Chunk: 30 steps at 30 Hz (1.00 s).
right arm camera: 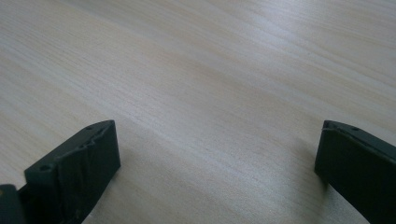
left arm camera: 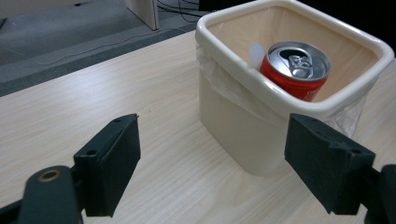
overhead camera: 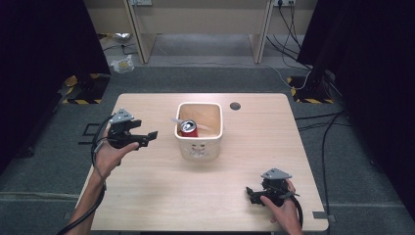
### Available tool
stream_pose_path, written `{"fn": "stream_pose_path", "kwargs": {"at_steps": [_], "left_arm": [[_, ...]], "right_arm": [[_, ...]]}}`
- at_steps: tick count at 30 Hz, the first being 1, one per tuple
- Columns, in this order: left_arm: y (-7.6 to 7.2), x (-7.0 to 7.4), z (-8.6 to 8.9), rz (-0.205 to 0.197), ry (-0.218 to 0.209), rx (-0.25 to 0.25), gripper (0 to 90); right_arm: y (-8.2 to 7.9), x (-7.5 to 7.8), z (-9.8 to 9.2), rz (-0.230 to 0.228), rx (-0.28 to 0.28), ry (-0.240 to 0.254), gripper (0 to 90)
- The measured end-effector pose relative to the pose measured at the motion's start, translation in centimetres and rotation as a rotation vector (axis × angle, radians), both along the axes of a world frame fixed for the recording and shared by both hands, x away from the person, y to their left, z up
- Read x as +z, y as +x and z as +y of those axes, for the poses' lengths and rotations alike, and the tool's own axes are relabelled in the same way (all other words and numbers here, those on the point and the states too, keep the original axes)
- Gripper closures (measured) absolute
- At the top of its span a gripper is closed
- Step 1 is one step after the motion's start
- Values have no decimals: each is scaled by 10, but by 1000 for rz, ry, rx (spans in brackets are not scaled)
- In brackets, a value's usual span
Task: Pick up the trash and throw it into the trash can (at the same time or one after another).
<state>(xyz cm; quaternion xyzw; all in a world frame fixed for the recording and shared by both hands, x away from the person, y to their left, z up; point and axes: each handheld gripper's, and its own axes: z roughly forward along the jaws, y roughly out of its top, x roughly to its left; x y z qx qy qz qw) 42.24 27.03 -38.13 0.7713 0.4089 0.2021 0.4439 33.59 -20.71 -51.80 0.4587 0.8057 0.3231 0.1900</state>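
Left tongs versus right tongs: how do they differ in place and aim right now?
The left tongs are held at the table's left edge, beside the cream bin, and point at it; the right tongs sit near the front right corner, far from the bin. The left gripper view takes in the bin and its red can; the right gripper view faces bare tabletop. Both are open, holding nothing.
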Motion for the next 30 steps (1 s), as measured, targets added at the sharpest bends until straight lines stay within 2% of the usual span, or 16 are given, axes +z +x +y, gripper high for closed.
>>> {"fn": "stream_pose_path", "kwargs": {"at_steps": [18,30], "left_arm": [[-11,-26,3,-12,-10,13,181],[-19,-43,4,-6,-10,19,181]], "right_arm": [[0,0,0,0,0,0,2],[0,0,0,0,0,0,2]]}}
